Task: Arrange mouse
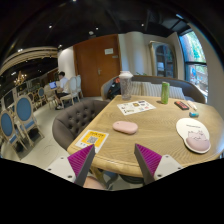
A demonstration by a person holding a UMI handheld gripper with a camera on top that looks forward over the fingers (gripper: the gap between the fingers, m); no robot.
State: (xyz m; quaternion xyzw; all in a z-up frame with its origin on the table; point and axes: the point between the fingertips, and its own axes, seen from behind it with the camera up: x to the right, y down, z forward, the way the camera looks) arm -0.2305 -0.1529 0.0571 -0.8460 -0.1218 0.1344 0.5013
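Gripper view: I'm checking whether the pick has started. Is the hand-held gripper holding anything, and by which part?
Nothing is held. The hand-held gripper is open, with only bare table between its fingers; the pink mouse lies beyond them, untouched.

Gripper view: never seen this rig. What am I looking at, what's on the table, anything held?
A person carries a handheld two-finger tool; the camera rides on it and looks forward, so its two fingers with magenta pads show at the bottom. The fingers stand apart, open, holding nothing. Ahead is a round wooden table. On it: a pink mouse just beyond the fingers, a round mouse pad to the right, a yellow card, a printed sheet and a green bottle. Chairs stand around it.
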